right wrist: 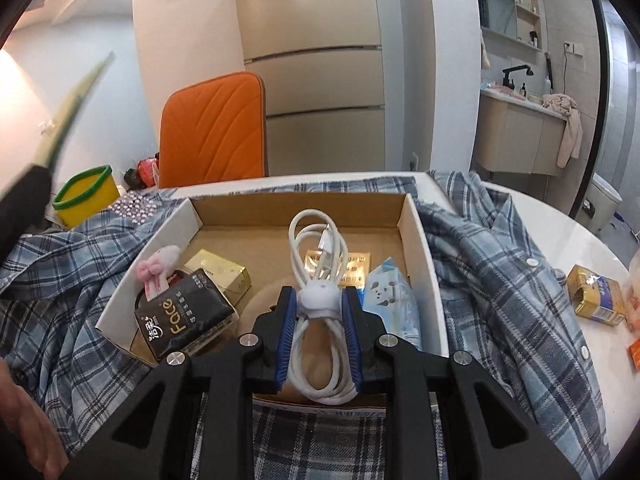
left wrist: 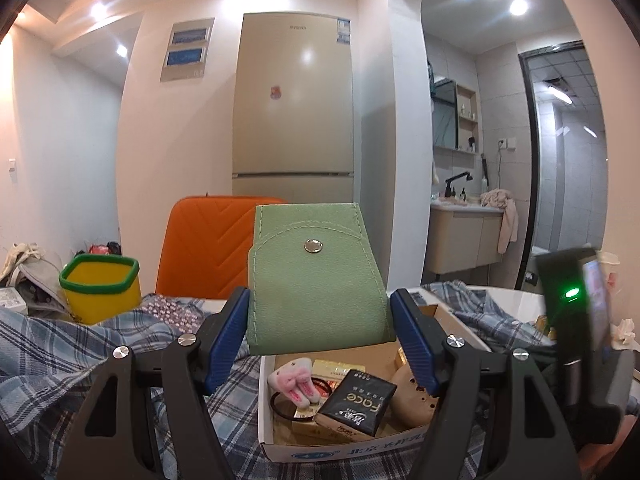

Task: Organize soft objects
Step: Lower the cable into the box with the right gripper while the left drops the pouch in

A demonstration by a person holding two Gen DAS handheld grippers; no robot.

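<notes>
Green felt snap pouch [left wrist: 316, 276] clamped in left gripper [left wrist: 320, 328], above cardboard box [right wrist: 428, 264]. Coiled white cable [right wrist: 320, 276] pinched in right gripper [right wrist: 320, 320], over box. Mid-placement; next: lower, release into free floor.

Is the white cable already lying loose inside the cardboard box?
No, the right gripper is shut on the coiled white cable, holding it above the cardboard box.

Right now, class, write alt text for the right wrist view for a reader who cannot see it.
The right gripper is shut on a coiled white cable, held over an open cardboard box that already holds a black tissue pack and other small items. The box sits on a blue plaid shirt.
</notes>
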